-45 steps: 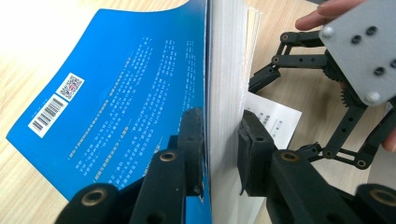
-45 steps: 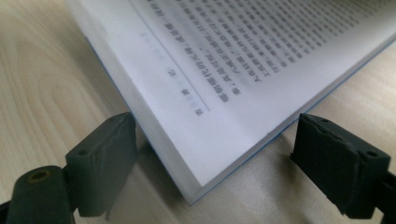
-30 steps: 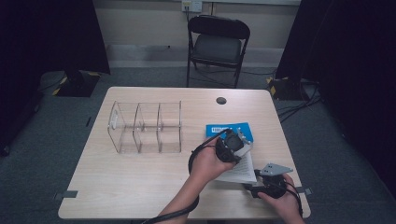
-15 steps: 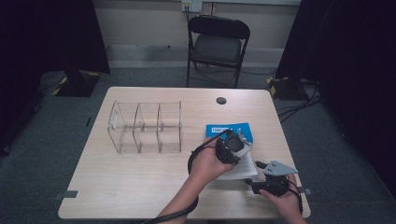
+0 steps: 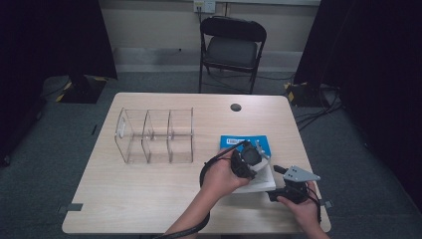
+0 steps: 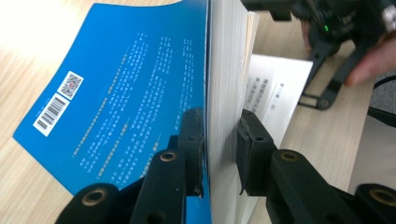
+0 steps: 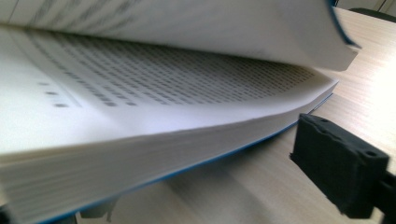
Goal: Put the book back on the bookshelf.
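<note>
Right gripper fingers have just been opening beside the book, left gripper clamps its pages, lower text blurred.

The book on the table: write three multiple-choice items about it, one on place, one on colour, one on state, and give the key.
1. Where does the book lie on the table?
A. left of the clear organizer
B. right of it
C. inside it

2. What colour is its cover?
A. red
B. green
C. blue

3. What are the left tongs doing?
A. clamping a wad of pages with the cover
B. hanging open above the book
C. gripping the organizer

Key: B, the high view shows it right of the organizer; C, the barcode cover is blue; A, the left gripper view shows both pads pressing the pages.
</note>
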`<action>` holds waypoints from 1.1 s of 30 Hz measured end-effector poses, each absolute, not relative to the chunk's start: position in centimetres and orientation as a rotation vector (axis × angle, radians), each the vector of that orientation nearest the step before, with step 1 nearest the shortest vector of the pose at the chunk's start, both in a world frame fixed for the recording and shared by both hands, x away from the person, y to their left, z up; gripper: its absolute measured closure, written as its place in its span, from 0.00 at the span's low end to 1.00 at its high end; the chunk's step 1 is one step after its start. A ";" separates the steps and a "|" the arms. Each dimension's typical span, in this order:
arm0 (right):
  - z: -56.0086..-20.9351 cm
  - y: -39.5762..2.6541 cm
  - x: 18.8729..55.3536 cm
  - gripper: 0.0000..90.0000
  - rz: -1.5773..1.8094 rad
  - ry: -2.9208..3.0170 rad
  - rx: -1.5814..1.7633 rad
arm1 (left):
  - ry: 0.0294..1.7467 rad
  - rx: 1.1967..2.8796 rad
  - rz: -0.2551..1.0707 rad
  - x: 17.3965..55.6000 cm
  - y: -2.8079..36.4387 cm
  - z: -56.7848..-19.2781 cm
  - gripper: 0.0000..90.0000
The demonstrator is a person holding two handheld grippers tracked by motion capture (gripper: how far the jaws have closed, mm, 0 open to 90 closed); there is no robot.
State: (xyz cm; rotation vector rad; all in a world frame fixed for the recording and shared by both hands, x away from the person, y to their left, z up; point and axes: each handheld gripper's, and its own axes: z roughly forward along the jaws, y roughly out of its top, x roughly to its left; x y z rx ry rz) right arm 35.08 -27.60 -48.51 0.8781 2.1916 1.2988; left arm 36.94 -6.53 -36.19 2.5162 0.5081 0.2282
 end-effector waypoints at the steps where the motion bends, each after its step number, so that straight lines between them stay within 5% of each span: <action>1: -48.4 -27.6 35.1 0.15 1.308 2.182 0.864 | 0.499 2.520 0.226 36.9 -6.6 -36.2 0.82; 33: -45.1 -27.6 34.5 0.14 1.313 2.111 0.702 | 0.394 2.542 0.230 35.7 -7.1 -33.4 0.82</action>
